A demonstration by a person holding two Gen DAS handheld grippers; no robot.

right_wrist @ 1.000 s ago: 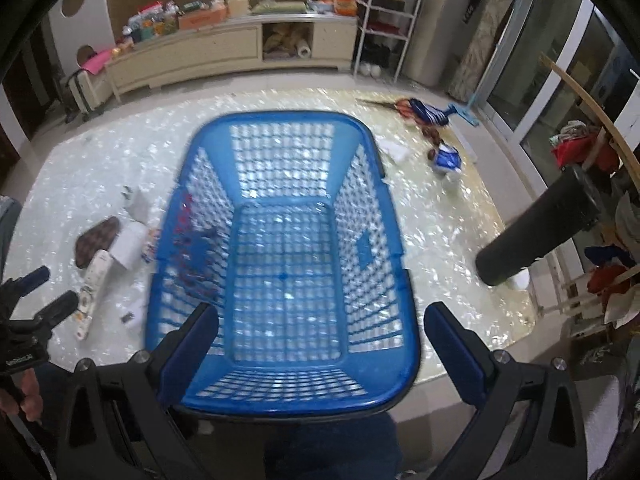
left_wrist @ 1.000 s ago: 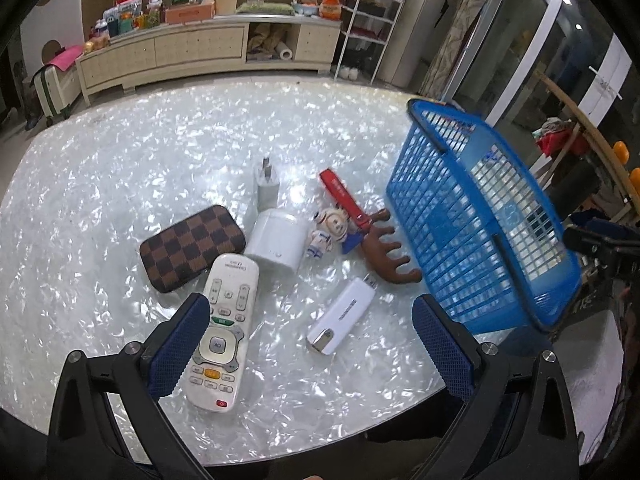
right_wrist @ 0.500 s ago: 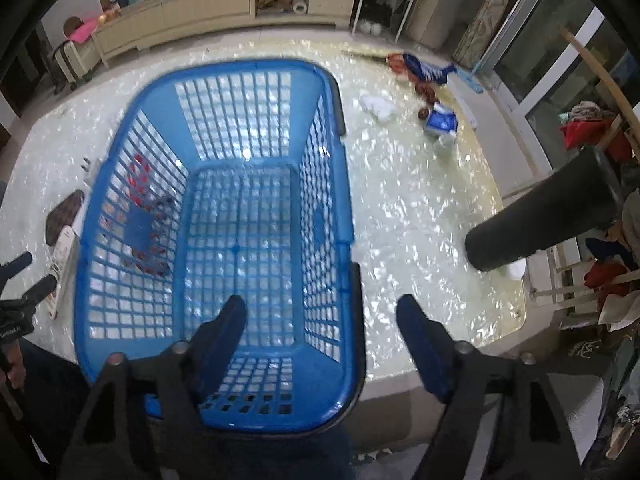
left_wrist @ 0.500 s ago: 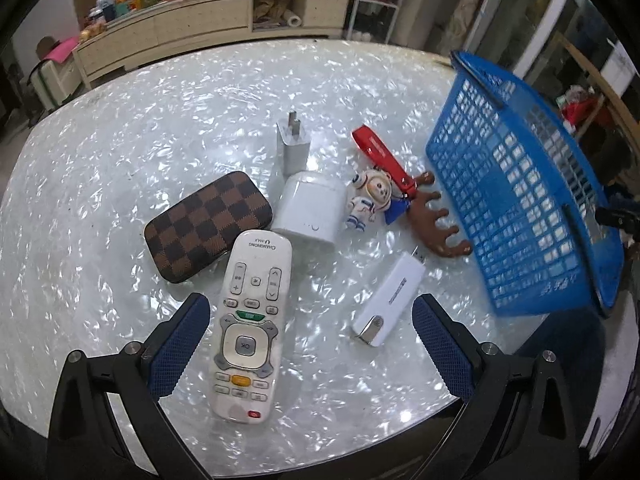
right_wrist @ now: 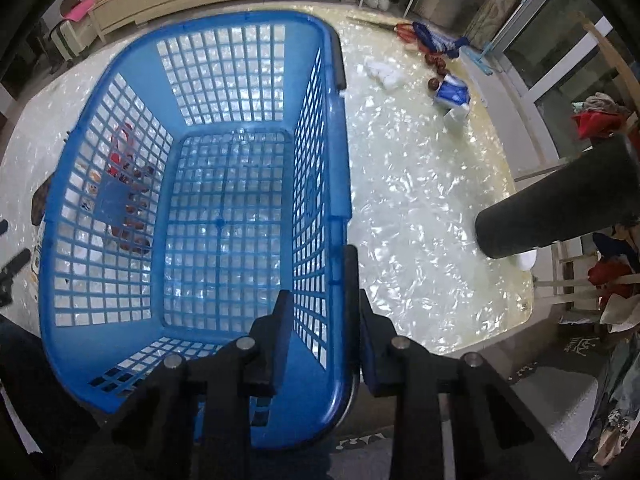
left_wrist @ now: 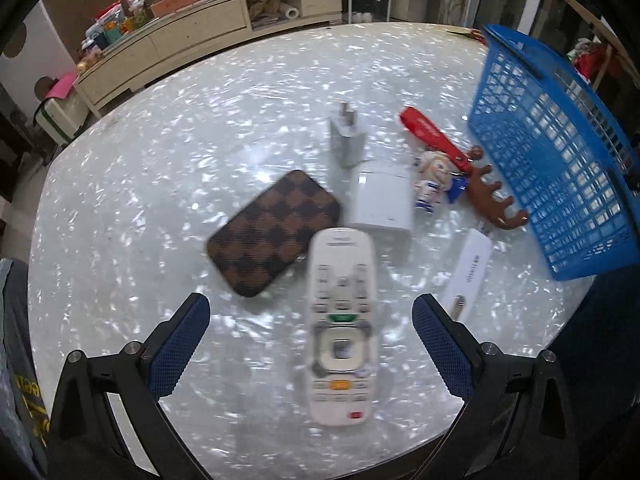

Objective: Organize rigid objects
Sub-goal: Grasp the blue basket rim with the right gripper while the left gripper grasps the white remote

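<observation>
In the left wrist view my left gripper (left_wrist: 310, 304) is open, low over the pearly table, with a white remote control (left_wrist: 342, 332) lying between its fingers, untouched. Beyond it lie a brown checkered case (left_wrist: 274, 232), a white box (left_wrist: 382, 204), a white charger plug (left_wrist: 346, 140), an astronaut figure (left_wrist: 432, 178) on a red strap (left_wrist: 430, 132), a brown antler piece (left_wrist: 494, 204) and a white USB stick (left_wrist: 468, 268). In the right wrist view my right gripper (right_wrist: 320, 304) straddles the right wall of the empty blue basket (right_wrist: 340, 160); its jaws are closing and the pads meet that wall.
The basket (left_wrist: 560, 168) stands at the right end of the row of objects. A black cylinder (right_wrist: 560, 208) juts in over the table's right edge. A blue packet (right_wrist: 452, 92) and white tissue (right_wrist: 380, 74) lie at the far right. A sideboard (left_wrist: 200, 20) stands behind.
My left gripper came down and forward over the remote, still open. My right gripper sank onto the basket's right wall and its jaws narrowed from wide open to either side of that wall.
</observation>
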